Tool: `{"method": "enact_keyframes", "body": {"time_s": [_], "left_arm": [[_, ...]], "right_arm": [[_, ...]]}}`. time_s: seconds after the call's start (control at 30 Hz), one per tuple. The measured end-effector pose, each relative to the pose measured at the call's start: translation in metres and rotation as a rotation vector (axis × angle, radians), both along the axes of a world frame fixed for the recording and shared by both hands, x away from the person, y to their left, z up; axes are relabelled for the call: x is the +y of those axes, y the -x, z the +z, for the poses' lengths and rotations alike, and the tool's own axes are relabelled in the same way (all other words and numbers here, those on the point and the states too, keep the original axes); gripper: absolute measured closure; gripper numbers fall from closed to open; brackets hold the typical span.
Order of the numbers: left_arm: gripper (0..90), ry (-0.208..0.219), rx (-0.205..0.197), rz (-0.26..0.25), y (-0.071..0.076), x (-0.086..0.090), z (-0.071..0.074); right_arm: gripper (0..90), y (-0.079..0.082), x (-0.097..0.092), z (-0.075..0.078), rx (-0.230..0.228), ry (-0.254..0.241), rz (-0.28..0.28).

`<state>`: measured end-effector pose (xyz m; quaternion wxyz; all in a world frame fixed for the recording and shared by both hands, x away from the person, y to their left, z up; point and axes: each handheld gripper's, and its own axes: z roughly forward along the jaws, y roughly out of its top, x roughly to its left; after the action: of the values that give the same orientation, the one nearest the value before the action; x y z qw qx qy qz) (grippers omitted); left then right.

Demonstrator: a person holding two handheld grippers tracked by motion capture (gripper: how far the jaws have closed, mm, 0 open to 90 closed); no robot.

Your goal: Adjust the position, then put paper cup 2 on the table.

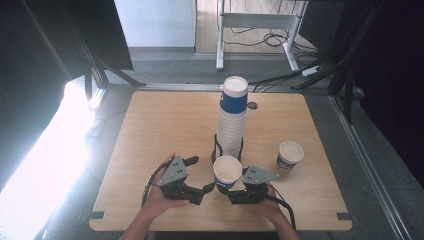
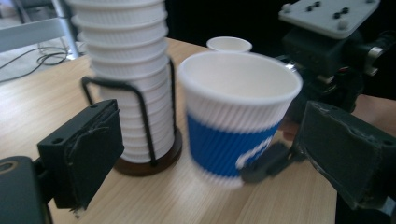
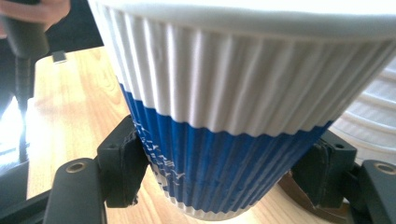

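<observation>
My right gripper [image 1: 231, 191] clamps the cup [image 1: 227, 172] low on its blue band, just in front of the stack [image 1: 233, 117] in its holder. My left gripper [image 1: 209, 188] is released, jaws apart beside the cup; it looks clear of the cup, though blur hides the gap.

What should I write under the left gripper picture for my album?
A blue-and-white paper cup held by the right gripper, beside a cup stack.

Held cup [image 1: 227, 172] before the cup stack [image 1: 233, 117] on the table [image 1: 150, 130], second cup [image 1: 290, 154] to its right
</observation>
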<state>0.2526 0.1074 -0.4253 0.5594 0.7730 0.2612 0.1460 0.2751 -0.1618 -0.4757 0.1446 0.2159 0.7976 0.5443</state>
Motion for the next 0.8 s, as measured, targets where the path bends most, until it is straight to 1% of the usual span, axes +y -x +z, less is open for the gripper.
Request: {"method": "enact_keyframes", "body": {"time_s": [0.03, 0.07, 0.13, 0.2, 0.3, 0.43, 0.53, 0.6, 0.67, 0.8], "left_arm": [[6.7, 0.010, 0.013, 0.007, -0.001, 0.003, -0.003], [7.0, 0.006, 0.025, 0.015, -0.003, 0.006, -0.005], [7.0, -0.012, 0.028, 0.036, -0.005, 0.009, -0.009], [7.0, -0.006, 0.038, 0.043, -0.006, 0.011, -0.011], [7.1, -0.019, 0.046, 0.060, -0.008, 0.012, -0.014], [7.1, -0.019, 0.069, 0.080, -0.011, 0.014, -0.019], [7.2, -0.017, 0.078, 0.098, -0.013, 0.016, -0.021], [7.3, -0.014, 0.086, 0.114, -0.015, 0.018, -0.021], [7.3, -0.004, 0.094, 0.130, -0.015, 0.020, -0.021], [8.1, 0.000, 0.096, 0.140, -0.013, 0.023, -0.021]], "right_arm": [[27.4, 0.000, -0.002, 0.001, -0.002, -0.004, -0.011], [27.4, 0.000, -0.005, 0.001, -0.003, -0.009, -0.020], [27.4, -0.001, -0.009, 0.003, -0.003, -0.021, -0.040], [27.4, 0.000, -0.012, 0.004, -0.011, -0.023, -0.060], [27.4, 0.002, -0.019, 0.006, -0.019, -0.025, -0.082], [27.4, 0.004, -0.030, 0.006, -0.022, -0.036, -0.111], [27.4, 0.005, -0.041, 0.007, -0.024, -0.041, -0.132], [27.4, 0.005, -0.048, 0.008, -0.024, -0.054, -0.147], [27.4, 0.005, -0.055, 0.010, -0.025, -0.062, -0.165], [27.4, 0.005, -0.064, 0.011, -0.027, -0.065, -0.192]]}}
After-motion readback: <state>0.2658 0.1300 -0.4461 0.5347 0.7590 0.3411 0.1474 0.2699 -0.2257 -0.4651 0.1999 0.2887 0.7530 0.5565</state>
